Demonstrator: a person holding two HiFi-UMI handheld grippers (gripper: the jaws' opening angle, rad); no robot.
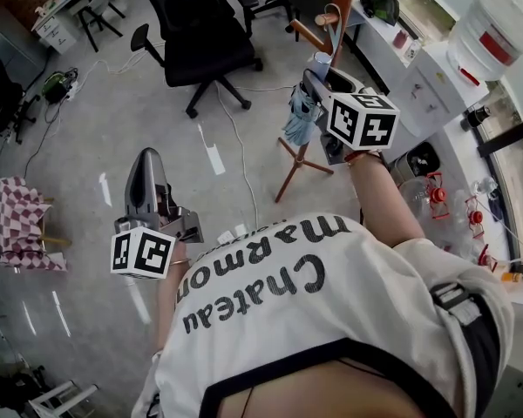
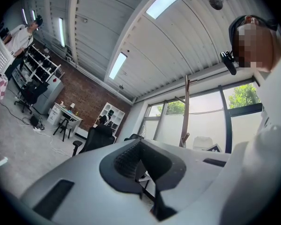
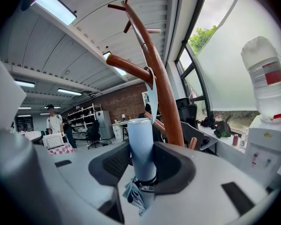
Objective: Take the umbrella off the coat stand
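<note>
A wooden coat stand [image 1: 340,7] rises at the top right of the head view, and in the right gripper view its trunk [image 3: 164,93] curves up just beyond the jaws. A folded light-blue umbrella [image 1: 298,116] hangs beside the trunk. My right gripper [image 1: 315,75] is shut on its pale blue handle [image 3: 141,149], which stands upright between the pads. A thin strap [image 3: 152,90] runs from the handle up to a peg. My left gripper [image 1: 146,159] is held low at the left, away from the stand. Its jaws [image 2: 147,172] are together with nothing in them.
A black office chair [image 1: 196,46] stands left of the stand, and a white cable [image 1: 235,138] trails over the floor. A water dispenser with its bottle [image 1: 488,29] and a cabinet stand at the right. A checked bundle [image 1: 26,220] lies at far left. A person [image 3: 54,121] stands far off.
</note>
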